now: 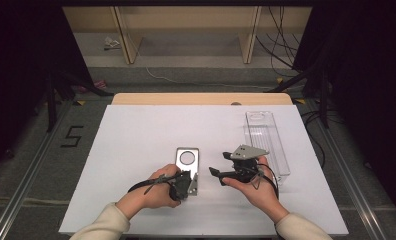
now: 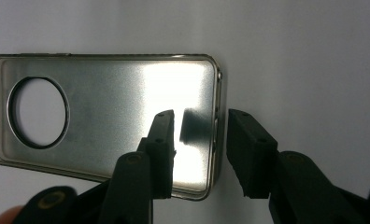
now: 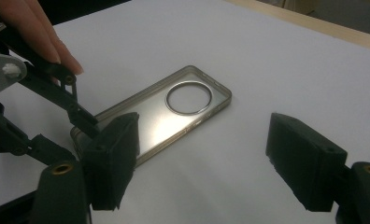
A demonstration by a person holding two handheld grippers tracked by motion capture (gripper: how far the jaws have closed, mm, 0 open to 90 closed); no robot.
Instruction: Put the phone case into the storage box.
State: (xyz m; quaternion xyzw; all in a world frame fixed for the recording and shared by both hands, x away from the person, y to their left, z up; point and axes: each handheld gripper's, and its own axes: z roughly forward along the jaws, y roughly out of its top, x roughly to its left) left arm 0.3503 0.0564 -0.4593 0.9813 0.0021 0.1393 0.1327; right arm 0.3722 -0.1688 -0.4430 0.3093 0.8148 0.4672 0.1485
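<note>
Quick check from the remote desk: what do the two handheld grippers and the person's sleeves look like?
Both the left gripper and the right gripper are black with blocky jaws, brass-coloured pivot rivets and trailing black cables. The right carries a grey three-cornered plate. The sleeves are cream.

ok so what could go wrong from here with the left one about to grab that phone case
1. The left hand-held gripper straddles only the thin side wall of the phone case, jaws open. A bite that narrow could slip off the glossy surface when lifted.
2. The case lies flat on the smooth white table, so closing the jaws may push it sideways instead of gripping it.
3. The right hand-held gripper hovers open close by; the two could bump.
</note>
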